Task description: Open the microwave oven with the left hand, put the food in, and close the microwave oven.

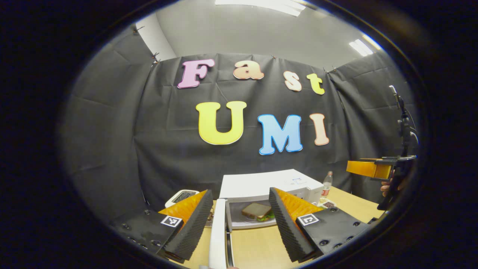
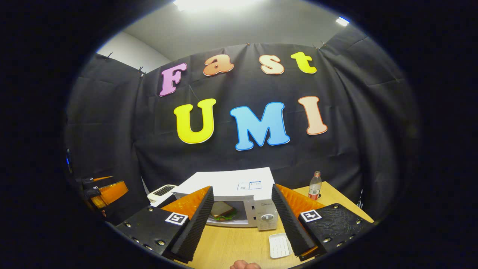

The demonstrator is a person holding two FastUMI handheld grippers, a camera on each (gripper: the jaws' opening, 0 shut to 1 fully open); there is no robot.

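Observation:
The white microwave (image 1: 261, 183) stands on the wooden table with its door (image 1: 218, 231) swung open toward me. Inside, a sandwich (image 1: 257, 211) lies on a white plate (image 1: 246, 223). My left gripper (image 1: 239, 191) is open and empty, its fingers either side of the door's edge without touching it. The right gripper (image 1: 369, 169) hangs in the air far right, held by a hand (image 1: 386, 186). In the right gripper view, the right gripper (image 2: 242, 186) is open and empty in front of the microwave (image 2: 231, 181), where the sandwich (image 2: 223, 210) shows in the cavity. The left gripper (image 2: 108, 190) shows at far left.
A plastic bottle (image 2: 314, 185) stands right of the microwave, beside its control panel (image 2: 267, 217). A small white ribbed tray (image 2: 280, 245) lies on the table (image 2: 231, 246) in front. A white appliance (image 2: 162, 192) sits left of the microwave. A small dish (image 1: 328, 204) lies near the bottle.

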